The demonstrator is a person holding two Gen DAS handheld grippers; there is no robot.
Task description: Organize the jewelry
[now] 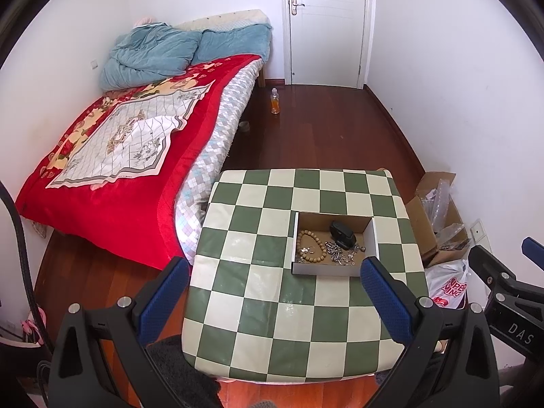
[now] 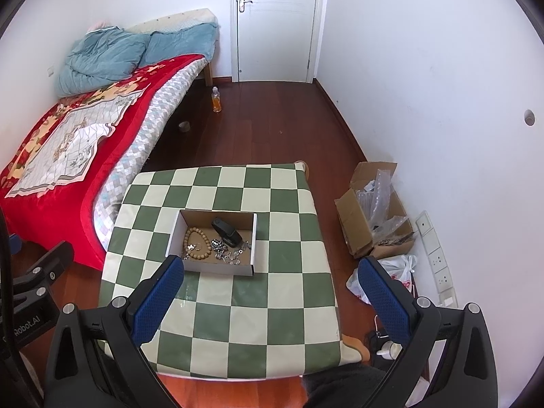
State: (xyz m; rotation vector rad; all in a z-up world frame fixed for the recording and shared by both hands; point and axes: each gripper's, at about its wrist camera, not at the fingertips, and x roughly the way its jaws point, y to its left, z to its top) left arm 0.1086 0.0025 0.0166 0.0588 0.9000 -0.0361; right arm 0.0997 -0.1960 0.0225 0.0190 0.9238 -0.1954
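Observation:
A shallow cardboard box (image 1: 373, 238) (image 2: 253, 238) sits on the green-and-cream checkered table (image 1: 272, 306) (image 2: 238, 323). Inside lie a wooden bead bracelet (image 1: 312, 247) (image 2: 197, 243), a pile of silver chain jewelry (image 1: 343, 252) (image 2: 227, 251) and a dark object (image 1: 342, 234) (image 2: 227, 231). My left gripper (image 1: 275, 272) is open and empty, held above the table's near side with the box just beyond its right finger. My right gripper (image 2: 272, 272) is open and empty, with the box just beyond its left finger.
A bed with a red blanket (image 1: 119, 170) (image 2: 68, 156) stands left of the table. An open carton of plastic wrap (image 1: 438, 224) (image 2: 374, 210) and a white bag (image 1: 448, 285) (image 2: 397, 268) sit on the floor at right. A bottle (image 1: 275, 101) (image 2: 216, 99) stands near the door.

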